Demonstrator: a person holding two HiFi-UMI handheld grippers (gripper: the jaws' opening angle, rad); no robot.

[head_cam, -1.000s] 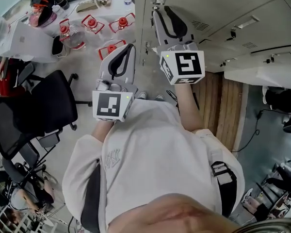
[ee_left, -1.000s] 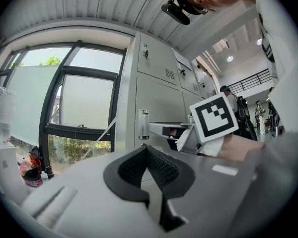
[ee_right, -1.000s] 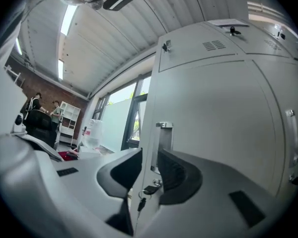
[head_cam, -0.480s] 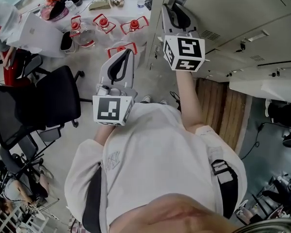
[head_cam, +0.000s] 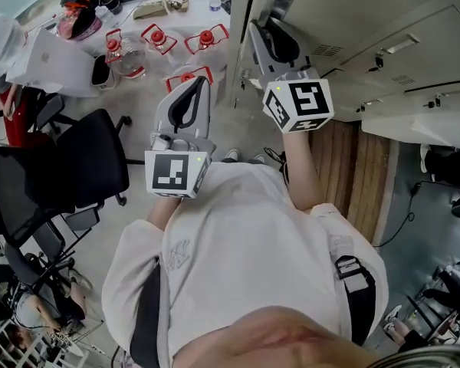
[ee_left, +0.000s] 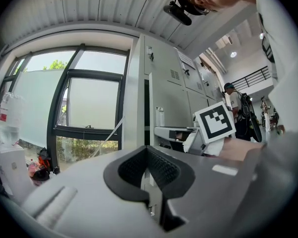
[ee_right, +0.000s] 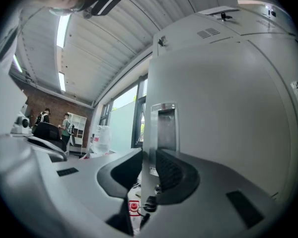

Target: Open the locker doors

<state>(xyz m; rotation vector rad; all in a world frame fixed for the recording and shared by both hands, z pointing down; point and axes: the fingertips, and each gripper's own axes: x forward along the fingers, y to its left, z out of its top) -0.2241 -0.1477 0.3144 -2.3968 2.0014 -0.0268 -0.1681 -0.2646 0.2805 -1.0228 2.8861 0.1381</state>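
Note:
A bank of grey lockers (head_cam: 368, 21) fills the top right of the head view. My right gripper (head_cam: 267, 41) is up at one locker door (ee_right: 213, 113), just below its recessed metal handle (ee_right: 165, 125). In the right gripper view the door's free edge runs between the two jaws, and the right gripper (ee_right: 148, 175) is shut on it. The door stands ajar, with the floor showing past its edge. My left gripper (head_cam: 188, 102) hangs lower and to the left, away from the lockers. It is shut with nothing held, as the left gripper view (ee_left: 150, 180) shows.
A black office chair (head_cam: 69, 167) stands at the left. Several red-capped water bottles (head_cam: 169, 41) sit on the floor near the locker's corner. More locker doors with handles (head_cam: 391, 46) lie to the right, above a strip of wooden floor (head_cam: 353, 167).
My right gripper rose towards the door handle, then dropped back slightly, staying at the door's edge. The left gripper has barely moved.

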